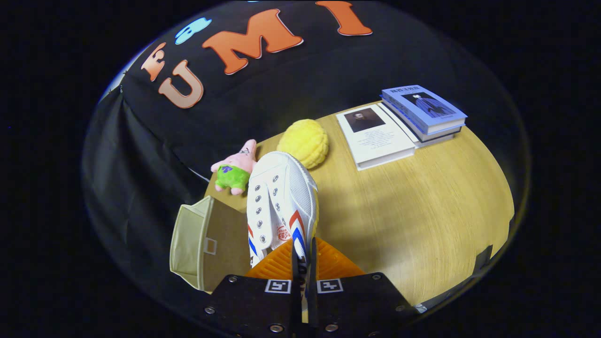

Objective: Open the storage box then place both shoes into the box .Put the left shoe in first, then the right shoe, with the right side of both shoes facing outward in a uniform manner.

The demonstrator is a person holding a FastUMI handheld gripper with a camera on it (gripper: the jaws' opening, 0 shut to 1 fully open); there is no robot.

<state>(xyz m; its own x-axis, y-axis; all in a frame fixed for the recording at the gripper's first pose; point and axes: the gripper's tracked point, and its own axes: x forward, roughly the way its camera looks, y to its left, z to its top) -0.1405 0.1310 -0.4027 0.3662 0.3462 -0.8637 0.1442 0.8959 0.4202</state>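
Gripper view: my gripper (pixel 304 263) pinches a white mesh shoe (pixel 281 202) beside the open fabric box (pixel 206 244); fingers nearly closed.

- Shoe (pixel 281 202): white, with red and blue chevron stripes on the side, silver eyelets, and a small red mark on the tongue.
- Box (pixel 206 244): beige outside, brown inside.
- Star plush (pixel 235 170), at 11 o'clock from the shoe: pink, with green shorts bearing purple spots.
- Round cushion (pixel 304 142), at 12 o'clock: yellow, bumpy grid pattern.
- Counter (pixel 422 211): light wood grain.
- Flat book (pixel 375 137), at 2 o'clock: white cover with a dark portrait.
- Book stack (pixel 425 112): blue-grey covers.
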